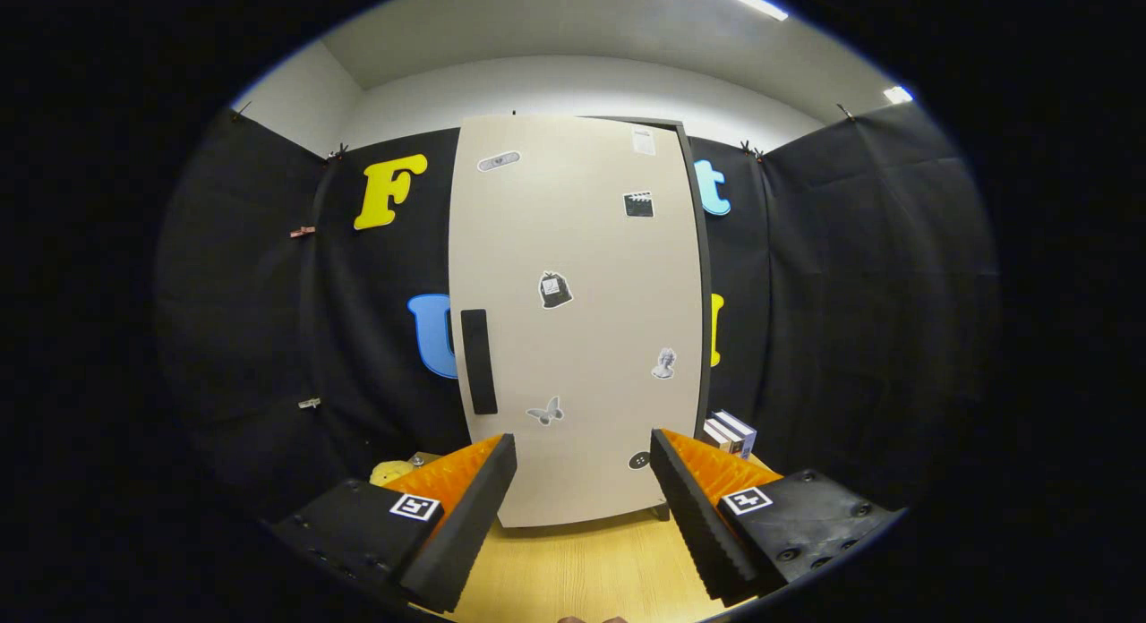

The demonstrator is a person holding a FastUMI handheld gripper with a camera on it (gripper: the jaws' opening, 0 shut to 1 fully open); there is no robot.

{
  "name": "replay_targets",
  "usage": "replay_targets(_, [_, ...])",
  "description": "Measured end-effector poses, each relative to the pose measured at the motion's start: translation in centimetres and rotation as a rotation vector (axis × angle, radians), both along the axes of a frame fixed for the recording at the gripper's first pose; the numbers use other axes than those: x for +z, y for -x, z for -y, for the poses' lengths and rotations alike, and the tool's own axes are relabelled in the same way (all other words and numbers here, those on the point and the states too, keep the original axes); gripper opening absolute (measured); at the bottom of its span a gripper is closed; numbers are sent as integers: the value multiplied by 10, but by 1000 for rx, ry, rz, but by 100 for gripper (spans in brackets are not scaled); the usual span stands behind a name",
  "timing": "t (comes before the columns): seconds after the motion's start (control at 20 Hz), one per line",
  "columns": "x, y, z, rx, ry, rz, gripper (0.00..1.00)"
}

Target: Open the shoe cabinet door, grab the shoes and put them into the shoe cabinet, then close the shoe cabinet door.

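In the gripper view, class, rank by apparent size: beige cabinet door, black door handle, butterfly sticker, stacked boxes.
1. Beige cabinet door
2. Black upright door handle
3. Small stacked boxes beside the cabinet
4. Grey butterfly sticker; close to the boxes, uncertain.
Jaws open, holding nothing.

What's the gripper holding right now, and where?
Nothing. The gripper is open, fingers apart and empty, facing the cabinet door.

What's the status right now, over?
Gripper open, holding nothing. Shoe cabinet door straight ahead beyond the fingers, looks closed; handle on its left side, untouched. Nothing between fingers and door.
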State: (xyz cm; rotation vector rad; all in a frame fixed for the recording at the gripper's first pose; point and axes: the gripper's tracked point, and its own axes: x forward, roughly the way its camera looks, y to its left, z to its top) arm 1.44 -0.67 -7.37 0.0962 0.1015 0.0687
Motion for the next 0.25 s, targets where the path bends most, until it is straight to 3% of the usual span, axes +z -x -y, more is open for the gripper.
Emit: replay_targets(0.25, [2, -1, 4, 1, 19, 16, 98])
